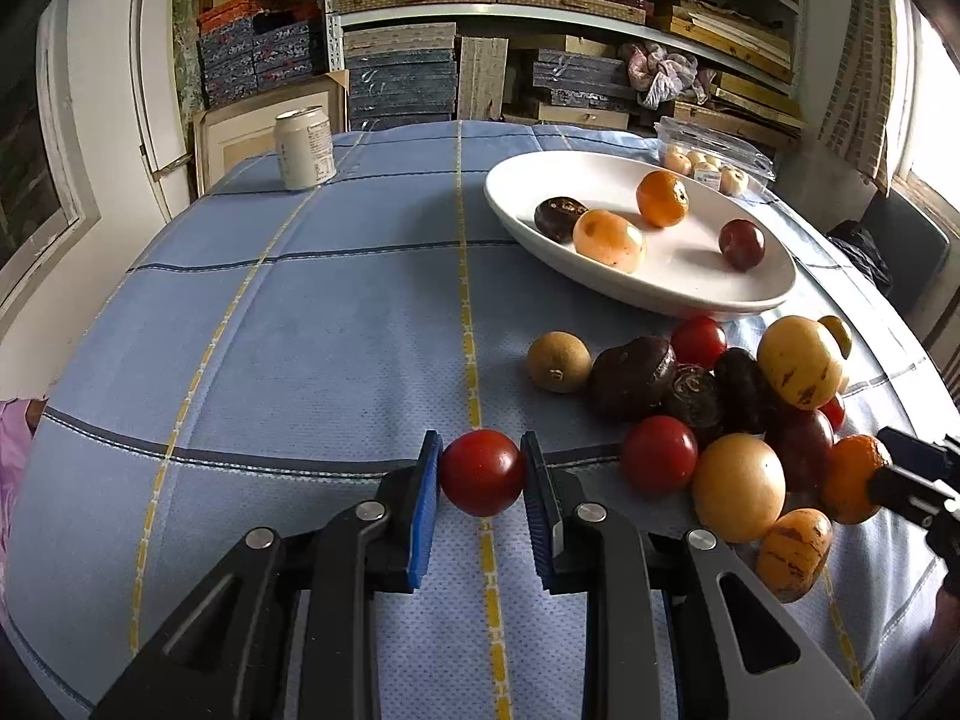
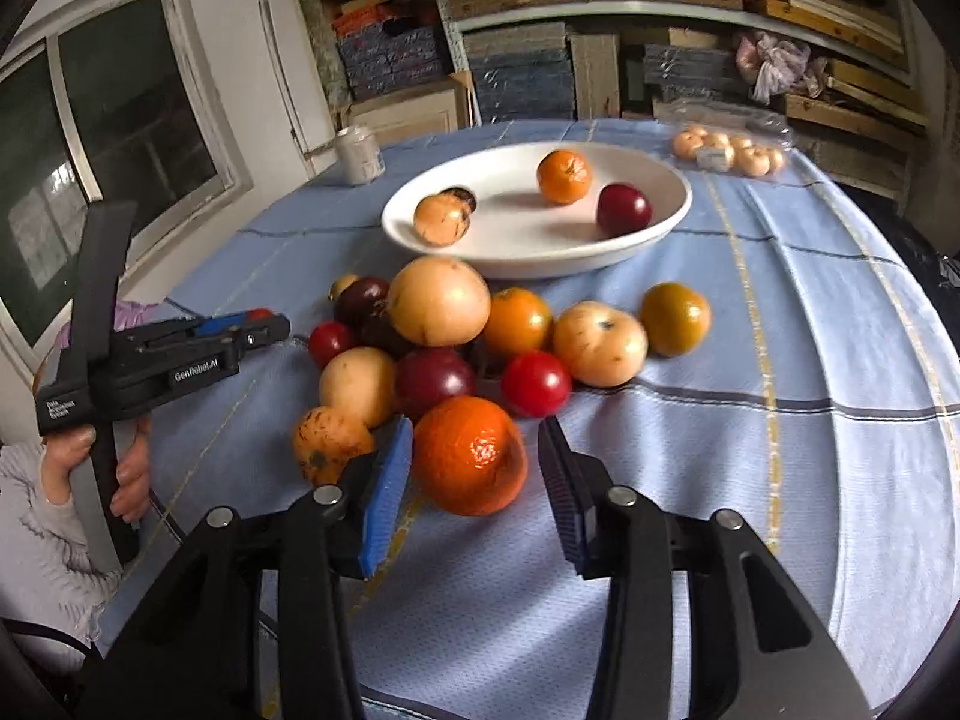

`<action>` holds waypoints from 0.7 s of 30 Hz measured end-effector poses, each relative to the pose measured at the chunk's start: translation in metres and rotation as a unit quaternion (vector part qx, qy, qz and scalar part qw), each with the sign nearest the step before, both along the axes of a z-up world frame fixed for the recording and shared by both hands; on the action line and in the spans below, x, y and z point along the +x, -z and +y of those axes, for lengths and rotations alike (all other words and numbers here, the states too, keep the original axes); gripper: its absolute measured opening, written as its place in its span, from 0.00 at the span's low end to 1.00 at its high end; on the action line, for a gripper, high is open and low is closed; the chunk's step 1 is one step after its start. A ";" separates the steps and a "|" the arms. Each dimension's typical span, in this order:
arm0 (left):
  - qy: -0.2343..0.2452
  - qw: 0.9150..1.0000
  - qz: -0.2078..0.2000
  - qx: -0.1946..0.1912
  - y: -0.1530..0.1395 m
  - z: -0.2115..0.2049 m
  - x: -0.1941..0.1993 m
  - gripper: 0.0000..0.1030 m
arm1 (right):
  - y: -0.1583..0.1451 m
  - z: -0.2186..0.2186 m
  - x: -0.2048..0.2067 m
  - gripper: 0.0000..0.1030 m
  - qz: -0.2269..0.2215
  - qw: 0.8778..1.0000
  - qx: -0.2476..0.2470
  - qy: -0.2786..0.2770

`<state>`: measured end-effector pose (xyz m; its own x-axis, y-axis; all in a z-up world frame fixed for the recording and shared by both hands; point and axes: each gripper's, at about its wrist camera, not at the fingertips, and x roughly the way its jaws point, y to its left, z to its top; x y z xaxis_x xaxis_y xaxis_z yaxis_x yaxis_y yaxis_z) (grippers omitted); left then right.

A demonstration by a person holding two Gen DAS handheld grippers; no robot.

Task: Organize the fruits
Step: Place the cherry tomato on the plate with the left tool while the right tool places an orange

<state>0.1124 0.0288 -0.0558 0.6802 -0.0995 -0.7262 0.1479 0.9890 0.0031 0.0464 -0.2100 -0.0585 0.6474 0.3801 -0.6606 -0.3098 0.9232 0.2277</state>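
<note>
Left gripper (image 1: pixel 482 468) jaws are clamped on a cherry tomato (image 1: pixel 482 471). Right gripper (image 2: pixel 474 468) jaws are not quite closed around the tangerine (image 2: pixel 470 461) near the white dish (image 2: pixel 654 228); neighbours in the pile could get nudged and rolled off the counter (image 2: pixel 780 480).

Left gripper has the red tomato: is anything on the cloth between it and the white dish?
Nothing visible blocks it. The left gripper is shut on the red tomato, and the blue cloth from there up to the white dish lies bare. The fruit pile sits off to the right of that line.
</note>
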 end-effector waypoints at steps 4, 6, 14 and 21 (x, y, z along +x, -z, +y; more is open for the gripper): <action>0.003 1.000 0.003 -0.001 0.001 -0.001 0.000 0.26 | 0.006 0.005 0.007 0.44 0.020 1.000 -0.001 -0.008; 0.006 1.000 0.004 0.000 0.001 -0.002 -0.001 0.26 | 0.008 0.005 0.010 0.42 0.027 1.000 0.001 -0.007; 0.009 1.000 0.009 -0.009 0.000 -0.002 0.002 0.26 | 0.002 -0.013 0.009 0.40 0.020 0.999 0.038 0.002; 0.020 0.999 -0.033 0.001 -0.051 -0.022 0.036 0.26 | -0.072 -0.033 0.032 0.40 -0.071 0.995 0.048 0.040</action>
<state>0.1486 0.0069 -0.0044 0.7221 -0.1264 -0.6801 0.1872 0.9822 0.0162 0.0787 -0.2434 0.0138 0.7631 0.3802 -0.5226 -0.2708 0.9223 0.2756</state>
